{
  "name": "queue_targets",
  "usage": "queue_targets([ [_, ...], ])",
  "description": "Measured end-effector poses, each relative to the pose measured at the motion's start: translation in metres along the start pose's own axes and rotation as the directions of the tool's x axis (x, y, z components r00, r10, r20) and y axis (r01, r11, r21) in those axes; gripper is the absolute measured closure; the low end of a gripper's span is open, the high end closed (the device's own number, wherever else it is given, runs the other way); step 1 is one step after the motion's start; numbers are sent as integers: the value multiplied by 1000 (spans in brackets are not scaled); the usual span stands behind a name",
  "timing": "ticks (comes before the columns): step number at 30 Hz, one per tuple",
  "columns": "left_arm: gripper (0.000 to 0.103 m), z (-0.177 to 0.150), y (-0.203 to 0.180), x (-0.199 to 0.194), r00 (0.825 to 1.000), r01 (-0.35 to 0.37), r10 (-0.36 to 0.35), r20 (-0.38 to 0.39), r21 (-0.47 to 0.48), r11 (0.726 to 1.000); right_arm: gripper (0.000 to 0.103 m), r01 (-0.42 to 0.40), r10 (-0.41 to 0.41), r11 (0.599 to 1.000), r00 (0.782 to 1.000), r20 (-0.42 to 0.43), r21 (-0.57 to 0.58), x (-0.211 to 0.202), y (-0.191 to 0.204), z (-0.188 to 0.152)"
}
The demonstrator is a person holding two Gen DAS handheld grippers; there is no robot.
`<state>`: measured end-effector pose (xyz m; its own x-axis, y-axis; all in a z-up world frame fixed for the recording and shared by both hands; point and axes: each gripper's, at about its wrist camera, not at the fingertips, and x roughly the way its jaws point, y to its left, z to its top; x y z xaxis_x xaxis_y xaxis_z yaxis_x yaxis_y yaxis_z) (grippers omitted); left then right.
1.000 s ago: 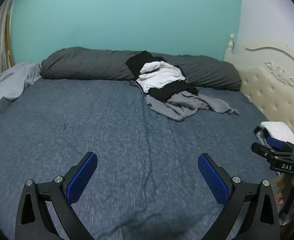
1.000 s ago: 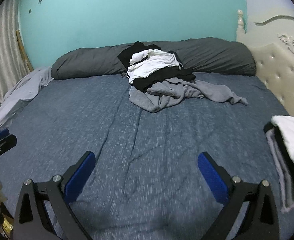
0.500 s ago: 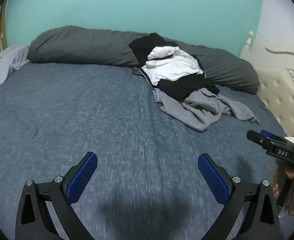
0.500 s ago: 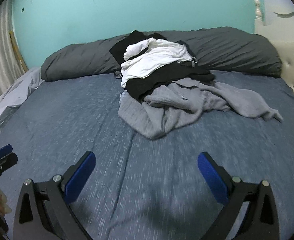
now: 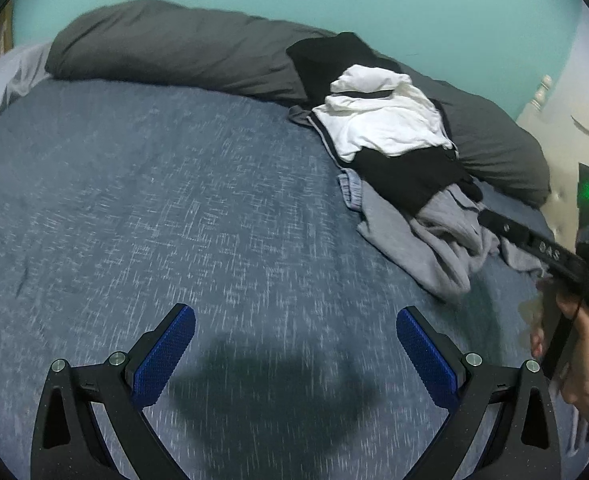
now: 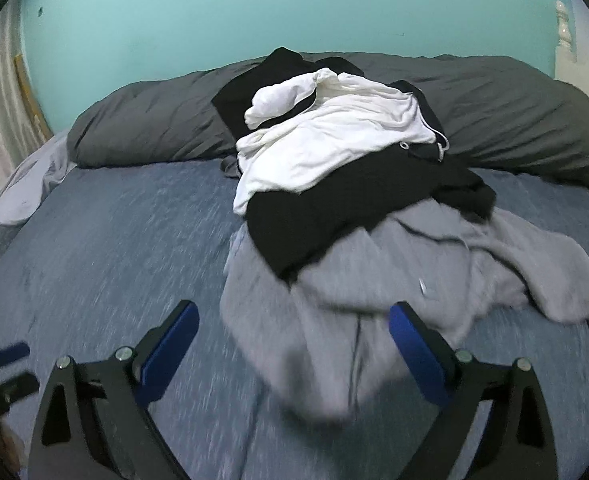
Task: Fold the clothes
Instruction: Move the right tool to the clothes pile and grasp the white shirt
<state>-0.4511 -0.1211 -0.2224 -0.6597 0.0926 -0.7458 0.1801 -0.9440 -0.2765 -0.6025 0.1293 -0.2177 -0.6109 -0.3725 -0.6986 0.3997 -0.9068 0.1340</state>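
Right gripper (image 6: 292,344), jaws wide and just narrowing slightly, straddles the grey garment's (image 6: 334,320) near hem; bare bedspread (image 6: 114,240) lies to its left.

Lettering: "DAS" in pale capitals, seen tilted and partly blurred in the left wrist view
Carrier: the side of the black bar of the right hand-held gripper (image 5: 544,249), held at the right edge of that view
Other readable marks: none on the clothes, bedding or wall in either view
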Motion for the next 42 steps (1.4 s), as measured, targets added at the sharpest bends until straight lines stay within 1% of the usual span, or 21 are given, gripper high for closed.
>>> queue_targets([
  [4, 0, 16, 14, 20, 1000, -12, 12, -10, -32, 999, 7, 15, -15, 1000, 1000, -8, 7, 36, -5, 31],
  [6, 0, 22, 21, 28, 1000, -15, 15, -17, -46, 999, 10, 22, -22, 1000, 1000, -4, 15, 53, -11, 46],
  [8, 0, 27, 28, 36, 1000, -19, 18, -20, -61, 998, 10, 34, -34, 999, 999, -5, 17, 68, -14, 60],
  [12, 0, 32, 41, 48, 999, -22, 20, -33, -85, 996, 15, 42, -42, 999, 999, -6, 26, 97, -22, 86],
  [15, 0, 32, 50, 51, 999, -19, 15, -38, -102, 995, 16, 48, -47, 998, 999, -12, 44, 117, -25, 102],
  [17, 0, 31, 55, 53, 999, -13, 8, -42, -116, 993, 22, 56, -55, 997, 998, -17, 48, 130, -24, 112],
  [18, 0, 30, 58, 54, 999, -12, 7, -45, -120, 993, 27, 61, -60, 997, 998, -19, 50, 136, -23, 115],
  [19, 0, 30, 60, 55, 999, -12, 6, -48, -119, 993, 31, 61, -59, 997, 998, -24, 54, 141, -22, 118],
  [20, 0, 29, 61, 55, 999, -10, 5, -48, -118, 993, 31, 67, -65, 996, 997, -29, 58, 147, -23, 120],
  [22, 0, 29, 63, 56, 999, -5, 0, -49, -116, 993, 38, 76, -73, 995, 996, -41, 64, 158, -22, 123],
  [24, 0, 28, 64, 56, 999, 2, -7, -48, -113, 994, 41, 83, -80, 994, 996, -44, 69, 167, -21, 125],
  [25, 0, 27, 65, 56, 999, 3, -9, -47, -109, 994, 48, 85, -83, 995, 996, -45, 57, 170, -19, 125],
  [26, 0, 25, 65, 56, 999, 4, -9, -48, -105, 994, 51, 88, -86, 995, 995, -46, 45, 173, -17, 125],
  [27, 0, 23, 66, 56, 999, 3, -8, -50, -100, 995, 59, 92, -90, 995, 995, -47, 32, 176, -15, 125],
  [28, 0, 21, 66, 57, 999, 3, -8, -52, -98, 995, 72, 103, -102, 995, 994, -48, 18, 178, -14, 125],
  [29, 0, 19, 67, 57, 999, 5, -10, -53, -100, 995, 79, 111, -111, 994, 993, -46, 6, 178, -13, 125],
  [30, 0, 17, 68, 57, 998, 6, -12, -54, -102, 995, 93, 107, -107, 994, 994, -35, 3, 175, -12, 125],
  [31, 0, 14, 69, 57, 998, 6, -12, -55, -102, 995, 100, 103, -103, 995, 994, -24, 0, 172, -12, 126],
  [35, 0, 6, 70, 55, 998, 1, -8, -61, -111, 994, 102, 86, -85, 994, 996, 23, -62, 156, 0, 126],
  [39, 0, 0, 66, 44, 999, 6, -11, -47, -107, 994, 102, 9, -3, 995, 998, 66, -96, 130, 16, 123],
  [42, 0, -4, 63, 33, 999, 7, -11, -34, -102, 995, 102, -21, 29, 995, 997, 72, -102, 112, 22, 114],
])
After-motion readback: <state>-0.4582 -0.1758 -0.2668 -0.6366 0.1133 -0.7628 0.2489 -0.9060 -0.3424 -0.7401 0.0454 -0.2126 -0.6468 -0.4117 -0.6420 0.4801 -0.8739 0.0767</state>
